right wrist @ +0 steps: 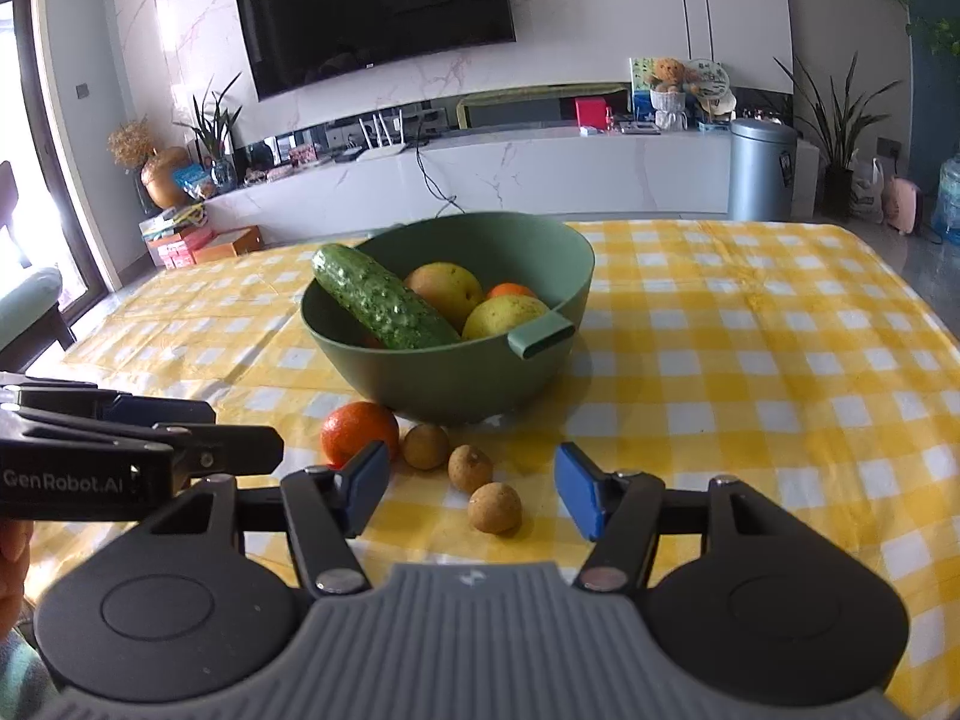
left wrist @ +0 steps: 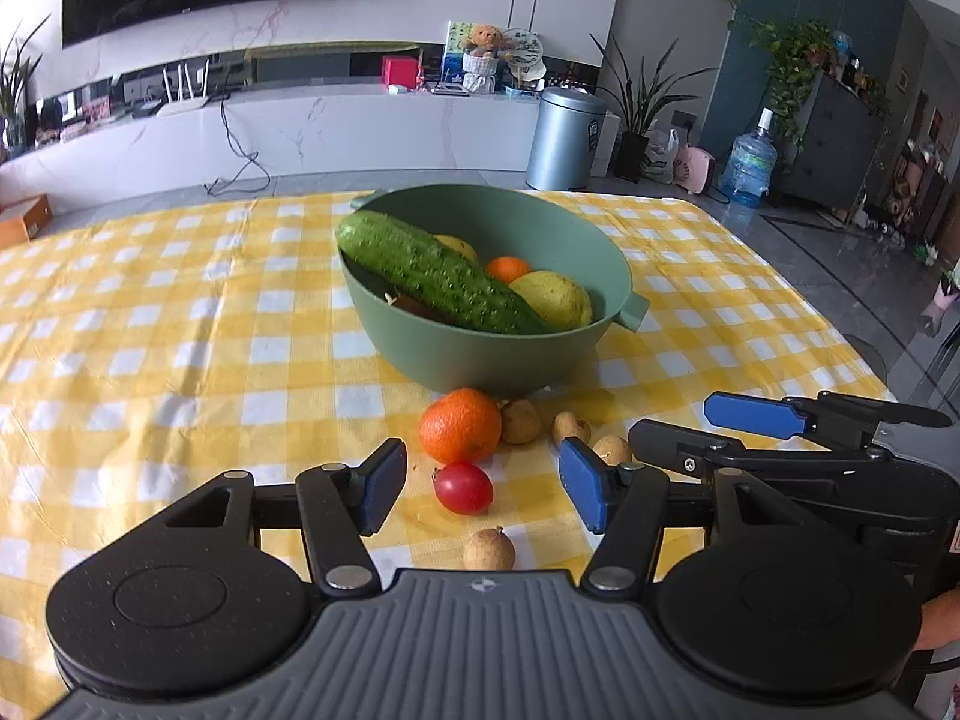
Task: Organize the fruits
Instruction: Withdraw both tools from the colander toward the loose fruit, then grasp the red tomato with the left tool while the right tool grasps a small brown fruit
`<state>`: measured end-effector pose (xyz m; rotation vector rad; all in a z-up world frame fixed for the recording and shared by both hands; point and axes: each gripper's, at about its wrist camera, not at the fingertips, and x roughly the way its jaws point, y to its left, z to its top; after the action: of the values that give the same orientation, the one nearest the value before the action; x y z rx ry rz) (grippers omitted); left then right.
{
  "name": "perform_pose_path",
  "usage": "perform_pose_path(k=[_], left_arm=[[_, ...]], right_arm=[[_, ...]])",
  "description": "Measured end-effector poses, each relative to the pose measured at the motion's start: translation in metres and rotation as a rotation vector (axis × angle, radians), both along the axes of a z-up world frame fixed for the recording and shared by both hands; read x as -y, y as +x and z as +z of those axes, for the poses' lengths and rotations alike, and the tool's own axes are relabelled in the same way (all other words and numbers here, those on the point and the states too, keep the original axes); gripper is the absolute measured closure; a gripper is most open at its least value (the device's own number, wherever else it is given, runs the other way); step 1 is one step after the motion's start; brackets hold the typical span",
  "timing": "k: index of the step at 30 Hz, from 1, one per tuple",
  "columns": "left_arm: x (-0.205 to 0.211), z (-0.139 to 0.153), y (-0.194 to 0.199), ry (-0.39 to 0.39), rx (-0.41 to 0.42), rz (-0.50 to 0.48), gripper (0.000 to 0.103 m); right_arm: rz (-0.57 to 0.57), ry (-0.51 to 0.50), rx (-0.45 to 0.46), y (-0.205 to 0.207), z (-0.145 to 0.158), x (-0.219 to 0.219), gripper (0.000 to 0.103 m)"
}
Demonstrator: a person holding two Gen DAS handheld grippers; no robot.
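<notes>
Left gripper (left wrist: 480,489) jaws apart, nothing clamped; cherry tomato (left wrist: 463,488) on the desk (left wrist: 150,360) between its pads. Only the left wrist view shows that tomato and a fourth small brown fruit (left wrist: 489,550). Right gripper (right wrist: 471,489) also apart and empty, a brown fruit (right wrist: 494,507) lying between its pads. Cucumber (right wrist: 384,298) lies in the green bowl (right wrist: 456,372), long axis slanting, upper end over the far-left rim. Orange (right wrist: 359,432) sits just before the bowl.

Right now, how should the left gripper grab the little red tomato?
Grip the tomato across its round middle, coming down from above and behind. It lies alone on the cloth between the open fingers of the left gripper, with the orange just beyond, so stay low and short.
</notes>
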<state>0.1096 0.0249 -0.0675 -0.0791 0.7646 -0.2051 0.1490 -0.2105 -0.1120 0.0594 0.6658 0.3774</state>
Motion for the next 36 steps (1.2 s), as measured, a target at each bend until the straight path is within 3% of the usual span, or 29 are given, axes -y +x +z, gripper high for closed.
perform_pose_path(k=[6, 10, 15, 20, 36], left_arm=[[-0.012, -0.016, 0.001, -0.055, -0.029, 0.026, 0.034], [-0.014, -0.024, 0.003, -0.042, -0.051, 0.020, 0.035], [-0.009, -0.036, 0.008, -0.006, -0.072, 0.007, 0.046], [-0.005, -0.043, 0.012, -0.013, -0.072, -0.004, 0.051], [-0.001, -0.057, 0.029, -0.073, -0.095, 0.018, 0.060]], right_arm=[[-0.009, -0.029, -0.077, 0.010, -0.011, -0.004, 0.046], [-0.015, -0.043, -0.106, 0.013, -0.017, -0.006, 0.053], [-0.002, -0.059, -0.122, 0.017, -0.022, -0.013, 0.063], [-0.003, -0.059, -0.141, 0.024, -0.027, -0.015, 0.069], [-0.025, -0.040, -0.170, 0.035, -0.036, -0.016, 0.073]])
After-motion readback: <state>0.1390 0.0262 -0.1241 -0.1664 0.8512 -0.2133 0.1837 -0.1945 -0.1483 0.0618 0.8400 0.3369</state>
